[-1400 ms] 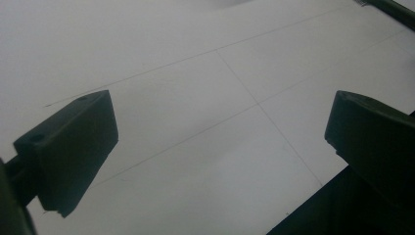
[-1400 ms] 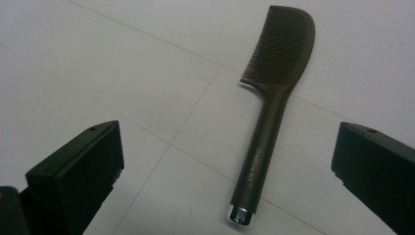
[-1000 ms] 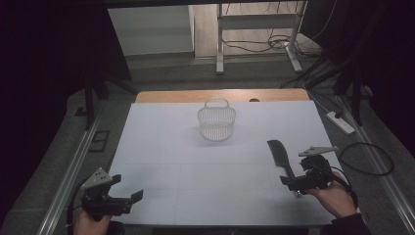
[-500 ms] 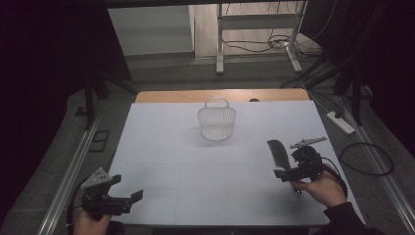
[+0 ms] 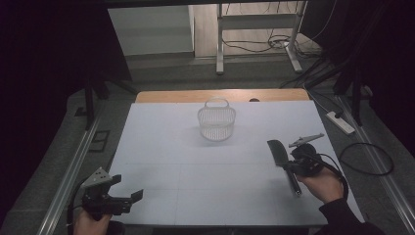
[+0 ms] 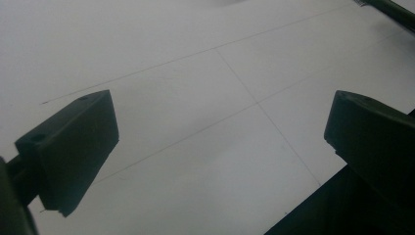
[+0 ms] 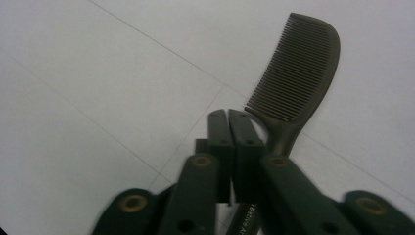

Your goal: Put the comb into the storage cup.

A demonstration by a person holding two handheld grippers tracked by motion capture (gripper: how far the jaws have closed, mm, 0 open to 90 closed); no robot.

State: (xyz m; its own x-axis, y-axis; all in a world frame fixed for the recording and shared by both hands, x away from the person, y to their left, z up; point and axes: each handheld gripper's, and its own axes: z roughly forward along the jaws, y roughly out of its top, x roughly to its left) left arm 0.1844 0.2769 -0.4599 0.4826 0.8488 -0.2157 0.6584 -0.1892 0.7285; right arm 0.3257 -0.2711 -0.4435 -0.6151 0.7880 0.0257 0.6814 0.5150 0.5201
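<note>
A dark comb [image 5: 278, 150] lies flat on the white table [image 5: 161, 147] at the right, teeth end farthest from me. My right gripper [image 5: 288, 164] hovers over its handle, held by a hand in a dark sleeve. In the right gripper view the gripper [image 7: 228, 117] has both jaws pressed together with nothing between them; the comb [image 7: 299, 68] runs past the right jaw's tip and its handle passes underneath. My left gripper [image 5: 126, 188] rests near the front left corner. Its jaws stand wide apart over bare table in the left gripper view [image 6: 218, 105].
A small white wire basket [image 5: 217, 123] with a handle stands upright at the table's middle back. A wooden strip [image 5: 171, 96] edges the far side. Metal rails run along both sides, and a power strip [image 5: 340, 122] and cables lie on the floor to the right.
My right gripper has moved left and now sits over the comb's handle. The comb, basket and left gripper have stayed in place.
</note>
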